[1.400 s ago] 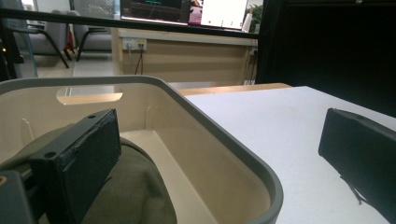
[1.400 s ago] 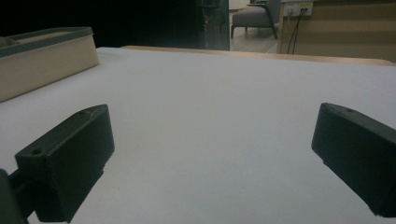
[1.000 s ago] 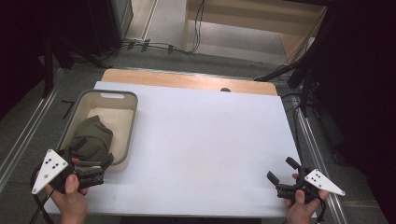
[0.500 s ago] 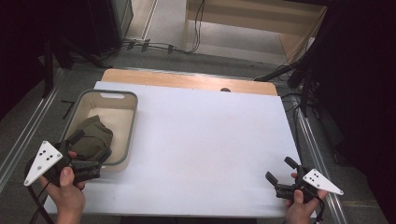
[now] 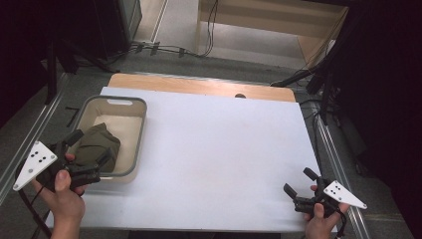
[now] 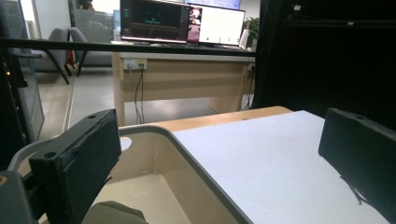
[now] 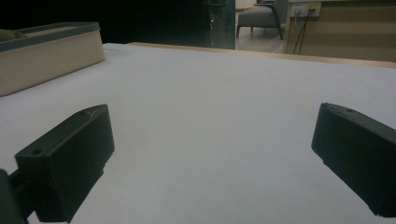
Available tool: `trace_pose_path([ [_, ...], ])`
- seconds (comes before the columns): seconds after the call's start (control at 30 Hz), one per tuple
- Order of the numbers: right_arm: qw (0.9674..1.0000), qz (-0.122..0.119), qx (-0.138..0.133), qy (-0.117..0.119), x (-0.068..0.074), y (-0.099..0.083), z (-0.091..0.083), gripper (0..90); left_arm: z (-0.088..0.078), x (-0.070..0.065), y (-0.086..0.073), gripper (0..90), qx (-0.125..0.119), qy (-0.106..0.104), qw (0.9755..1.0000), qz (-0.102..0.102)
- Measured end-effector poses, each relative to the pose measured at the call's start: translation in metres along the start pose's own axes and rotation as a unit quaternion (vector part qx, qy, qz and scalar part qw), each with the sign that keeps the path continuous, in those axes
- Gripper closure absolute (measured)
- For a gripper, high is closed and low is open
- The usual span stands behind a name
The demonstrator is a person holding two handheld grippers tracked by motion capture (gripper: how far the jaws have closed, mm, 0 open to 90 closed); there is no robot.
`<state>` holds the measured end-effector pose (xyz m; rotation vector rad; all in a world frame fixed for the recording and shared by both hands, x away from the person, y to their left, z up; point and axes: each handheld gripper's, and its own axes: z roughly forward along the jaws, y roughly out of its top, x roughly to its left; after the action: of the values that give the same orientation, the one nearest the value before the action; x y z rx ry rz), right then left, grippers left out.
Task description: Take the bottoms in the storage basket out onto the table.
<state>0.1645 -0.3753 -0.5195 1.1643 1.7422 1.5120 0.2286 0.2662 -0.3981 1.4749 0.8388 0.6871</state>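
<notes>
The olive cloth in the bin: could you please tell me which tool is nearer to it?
Left. The left tool hangs open at the bin's near end, right over the olive cloth. The right tool is open at the table's opposite near corner.

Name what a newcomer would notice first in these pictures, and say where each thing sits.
A beige plastic bin with a grey rim stands at the left edge of the white table top, with a crumpled olive-green cloth inside it. The left gripper hovers open over the bin's near end, above the cloth. The right gripper waits open at the table's near right corner.
</notes>
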Motion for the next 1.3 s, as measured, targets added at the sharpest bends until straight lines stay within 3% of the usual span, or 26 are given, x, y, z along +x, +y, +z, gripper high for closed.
trace_pose_path([
  [0.53,1.0000,-0.008,0.005,0.000,0.001,0.000,0.002,0.0,0.008,0.016,0.017,0.0,0.016,0.001,0.9998,-0.010],
  [0.9,1.0000,-0.006,0.004,0.004,0.002,0.000,0.002,0.0,0.023,0.043,0.020,0.0,0.066,0.005,0.9976,-0.021],
  [1.1,0.9999,-0.007,0.003,0.015,0.001,0.000,0.001,0.0,0.032,0.055,0.013,0.0,0.108,0.007,0.9937,-0.030],
  [1.23,0.9998,-0.006,0.005,0.016,0.003,0.000,0.001,0.0,0.041,0.063,0.005,0.0,0.164,0.014,0.9855,-0.041],
  [1.27,0.9998,-0.006,0.005,0.016,0.003,0.000,0.001,0.0,0.041,0.063,0.005,0.0,0.164,0.014,0.9855,-0.041],
  [1.3,0.9999,-0.002,0.005,0.016,0.002,-0.001,0.000,0.0,0.045,0.065,0.003,0.0,0.194,0.019,0.9800,-0.042],
])
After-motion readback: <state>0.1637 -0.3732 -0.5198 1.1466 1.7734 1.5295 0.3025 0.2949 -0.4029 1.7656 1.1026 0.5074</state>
